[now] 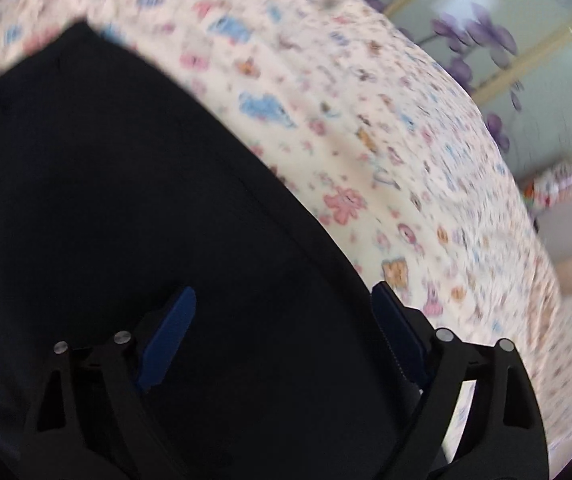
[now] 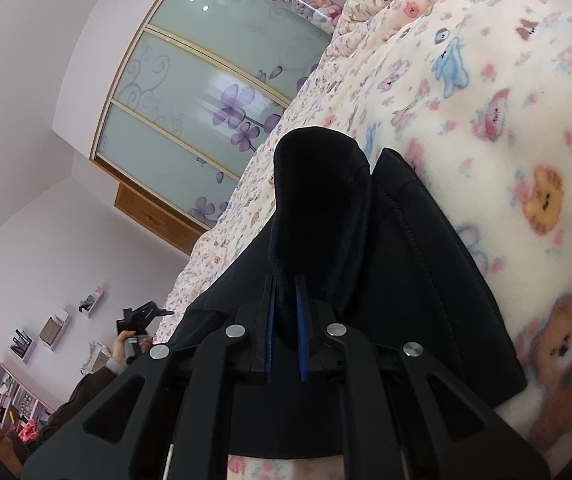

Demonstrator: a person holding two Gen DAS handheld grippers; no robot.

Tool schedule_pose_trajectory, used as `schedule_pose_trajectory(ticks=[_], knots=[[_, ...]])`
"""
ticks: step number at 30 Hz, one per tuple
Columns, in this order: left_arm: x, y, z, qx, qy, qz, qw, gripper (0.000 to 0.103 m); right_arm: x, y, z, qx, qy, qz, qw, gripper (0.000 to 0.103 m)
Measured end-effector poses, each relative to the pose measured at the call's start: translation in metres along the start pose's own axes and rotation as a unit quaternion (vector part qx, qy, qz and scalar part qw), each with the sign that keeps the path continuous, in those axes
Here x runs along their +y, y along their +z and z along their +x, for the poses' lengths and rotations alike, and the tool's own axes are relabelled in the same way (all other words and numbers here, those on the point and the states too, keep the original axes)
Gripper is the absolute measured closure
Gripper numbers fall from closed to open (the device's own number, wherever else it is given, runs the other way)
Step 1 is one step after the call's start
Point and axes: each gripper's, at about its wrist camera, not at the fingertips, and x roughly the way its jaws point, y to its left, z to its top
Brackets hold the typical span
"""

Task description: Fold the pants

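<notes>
Right gripper (image 2: 286,280) clamps a raised fold of the black pants (image 2: 406,260) lying lengthwise on the bed's blanket (image 2: 506,100) — left gripper (image 1: 281,300), jaws spread, hovers over the far portion, holding nothing.

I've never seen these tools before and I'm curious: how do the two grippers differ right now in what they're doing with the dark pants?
The right gripper is shut, pinching a raised fold of the pants; the left gripper is open and grips nothing. The right one's blue pads sit close together with cloth between them; the left one's are spread wide over flat cloth. Both are black with blue pads, above the same patterned blanket.
</notes>
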Motion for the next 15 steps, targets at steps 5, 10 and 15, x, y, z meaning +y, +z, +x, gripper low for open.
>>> schedule_pose_trajectory(ticks=[5,10,15], knots=[[-0.017,0.007,0.021,-0.016,0.064,0.022,0.9976,0.011,-0.002,-0.002,-0.001,0.003,-0.001,-0.004,1.000,0.094],[-0.042,0.011,0.042,-0.018,0.143,0.041,0.9888,0.002,0.001,-0.002,0.001,0.006,-0.005,-0.012,1.000,0.094],[-0.059,-0.011,0.064,-0.044,0.238,0.104,0.9647,0.010,0.003,-0.002,0.002,0.004,0.001,-0.013,1.000,0.094]])
